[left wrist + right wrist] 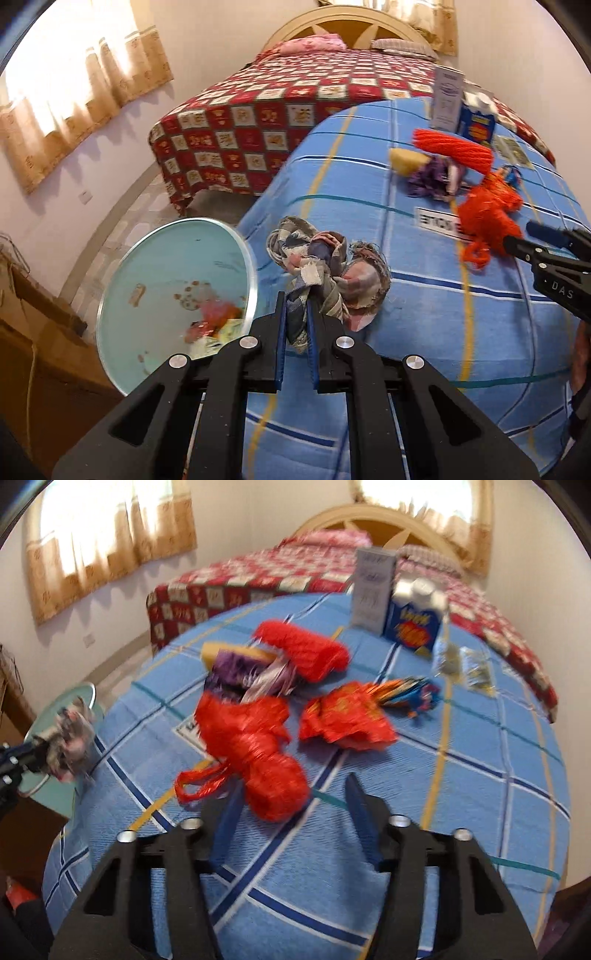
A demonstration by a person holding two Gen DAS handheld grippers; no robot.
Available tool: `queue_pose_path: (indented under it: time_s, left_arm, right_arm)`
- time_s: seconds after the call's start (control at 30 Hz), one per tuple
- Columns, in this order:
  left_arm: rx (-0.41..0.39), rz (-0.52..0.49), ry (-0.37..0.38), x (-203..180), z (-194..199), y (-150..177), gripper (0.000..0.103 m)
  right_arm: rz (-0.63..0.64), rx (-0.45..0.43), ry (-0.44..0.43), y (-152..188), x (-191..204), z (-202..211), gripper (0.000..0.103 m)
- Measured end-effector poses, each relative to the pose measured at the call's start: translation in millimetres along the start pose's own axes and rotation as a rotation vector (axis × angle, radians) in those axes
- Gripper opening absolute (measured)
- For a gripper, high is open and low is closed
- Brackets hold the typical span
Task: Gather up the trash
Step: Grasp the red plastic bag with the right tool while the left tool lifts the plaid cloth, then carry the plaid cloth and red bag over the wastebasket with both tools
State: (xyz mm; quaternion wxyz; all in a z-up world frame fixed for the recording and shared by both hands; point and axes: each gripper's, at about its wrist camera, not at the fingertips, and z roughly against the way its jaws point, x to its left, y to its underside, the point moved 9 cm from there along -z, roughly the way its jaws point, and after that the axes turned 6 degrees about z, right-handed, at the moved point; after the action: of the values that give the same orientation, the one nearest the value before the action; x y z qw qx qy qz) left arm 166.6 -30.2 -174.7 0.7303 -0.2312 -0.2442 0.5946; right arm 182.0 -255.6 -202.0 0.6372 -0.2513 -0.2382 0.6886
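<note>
Left gripper [295, 325] clamps rag [325, 269]; "DAS" on right gripper [532, 236].

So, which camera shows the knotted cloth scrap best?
The left wrist view: the knotted cloth scrap is sharp and central, pinched in the left claw beside the bin. The right wrist view shows it small and blurred at the left edge.

Right wrist view motion-blurred throughout: print on white carton [373, 587] and blue carton [415, 626] illegible. Purple wrapper [236, 670] partly covered by red net bag [255, 738]. Left tool [22, 760] cut by frame edge at 9 o'clock. Left wrist view: bin [173, 295] contents smeared (colours only). Right tool [532, 240] cropped at 3 o'clock, its grip state unreadable there. Label [437, 223] part-hidden.
</note>
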Motion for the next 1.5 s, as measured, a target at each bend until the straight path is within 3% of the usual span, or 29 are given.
queue_pose_path:
  time_s: [0.03,0.2,0.4,0.57,1.1,1.5]
  left_arm:
    - [-0.002,0.006,-0.009,6,0,0,0.010]
    - [-0.003,0.040,-0.052,39,2,1,0.010]
    - [-0.006,0.075,-0.097,74,6,5,0.010]
    - [-0.009,0.095,-0.152,101,7,9,0.010]
    - [0.016,0.159,-0.261,161,6,22,0.010]
    - [0.016,0.209,-0.302,196,9,23,0.010]
  right_arm:
    - [0.003,0.019,-0.022,2,4,-3,0.022]
    - [0.022,-0.010,-0.028,0,15,6,0.013]
    - [0.104,-0.103,-0.012,-22,48,31,0.013]
    - [0.151,-0.124,-0.034,-42,70,30,0.013]
    - [0.306,-0.148,-0.115,-79,166,10,0.013]
    - [0.372,-0.142,-0.140,-87,208,0,0.013]
